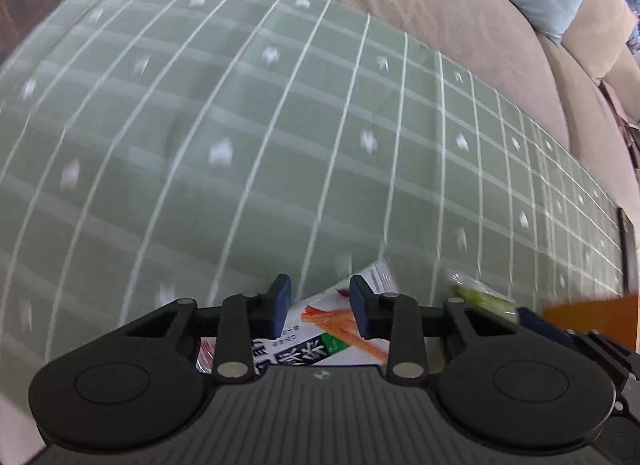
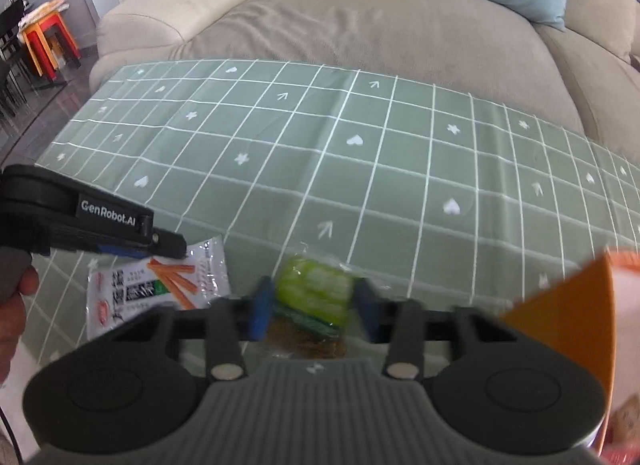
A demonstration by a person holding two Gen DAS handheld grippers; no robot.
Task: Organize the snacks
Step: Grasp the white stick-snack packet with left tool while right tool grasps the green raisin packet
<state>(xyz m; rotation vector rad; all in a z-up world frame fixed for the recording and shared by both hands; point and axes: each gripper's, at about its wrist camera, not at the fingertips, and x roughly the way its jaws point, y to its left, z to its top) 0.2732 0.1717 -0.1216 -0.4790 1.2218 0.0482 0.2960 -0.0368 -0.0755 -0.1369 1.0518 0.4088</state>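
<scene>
A white snack packet (image 1: 332,321) printed with orange sticks lies flat on the green checked tablecloth (image 1: 240,145). My left gripper (image 1: 320,307) hangs right over it, blue pads apart, with the packet showing in the gap and beneath both fingers. In the right wrist view the left gripper (image 2: 176,245) reaches in from the left, its tip at the upper edge of the white packet (image 2: 132,289). My right gripper (image 2: 313,311) is shut on a green wrapped snack (image 2: 316,289), one pad against each side. The green snack (image 1: 484,297) also shows in the left wrist view.
An orange bowl (image 2: 560,325) stands close on the right, with snacks blurred at its edge. A brown snack (image 2: 308,341) lies under the green one. A beige sofa (image 2: 360,25) with yellow and blue cushions runs behind the tablecloth (image 2: 360,169). A hand (image 2: 12,305) holds the left gripper.
</scene>
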